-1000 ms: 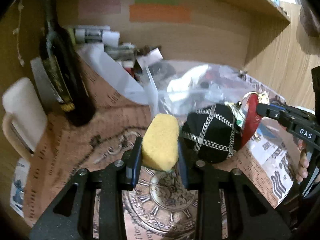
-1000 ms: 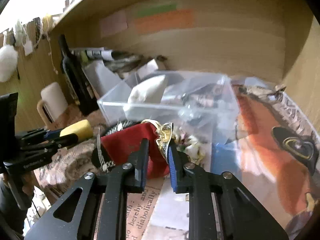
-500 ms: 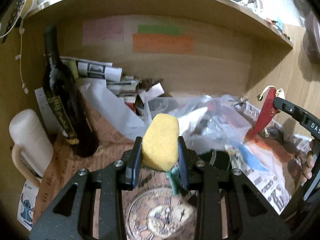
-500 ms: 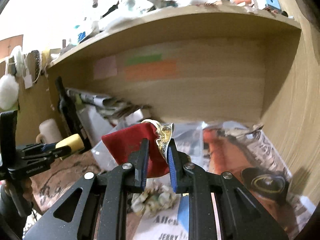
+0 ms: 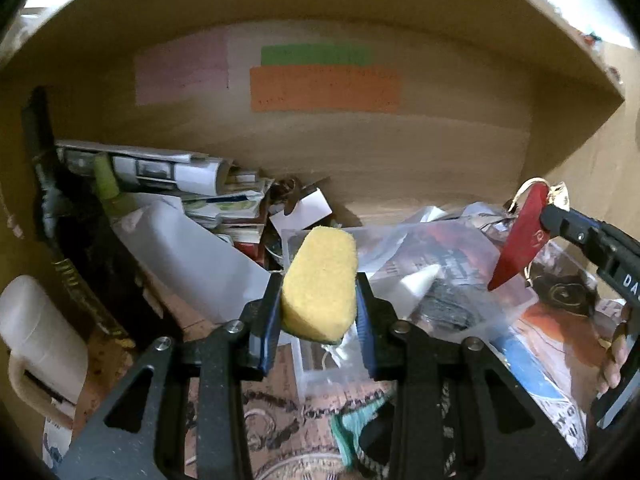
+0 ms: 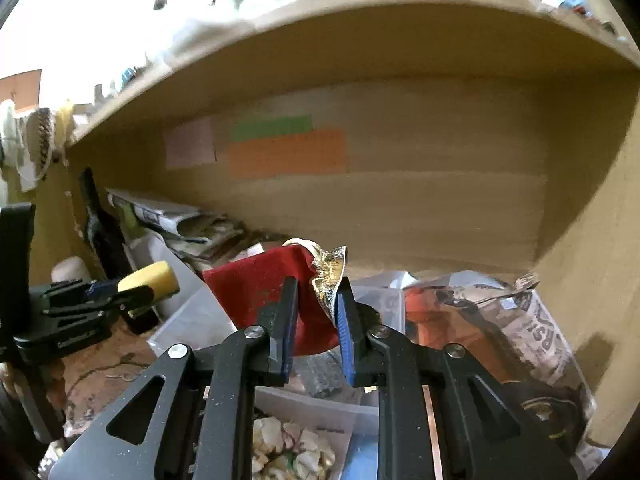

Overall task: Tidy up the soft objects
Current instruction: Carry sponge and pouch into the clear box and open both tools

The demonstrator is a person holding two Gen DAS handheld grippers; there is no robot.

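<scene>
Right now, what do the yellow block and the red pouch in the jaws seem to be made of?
Yellow sponge: probably foam, matte, with a finely pitted surface. Red pouch: looks like velvety fabric, soft matte nap, with a crinkled shiny gold trim at its mouth.

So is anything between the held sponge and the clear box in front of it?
Nothing visible. The left gripper holds the yellow sponge just short of the clear plastic box, whose open top shows only its own contents.
</scene>
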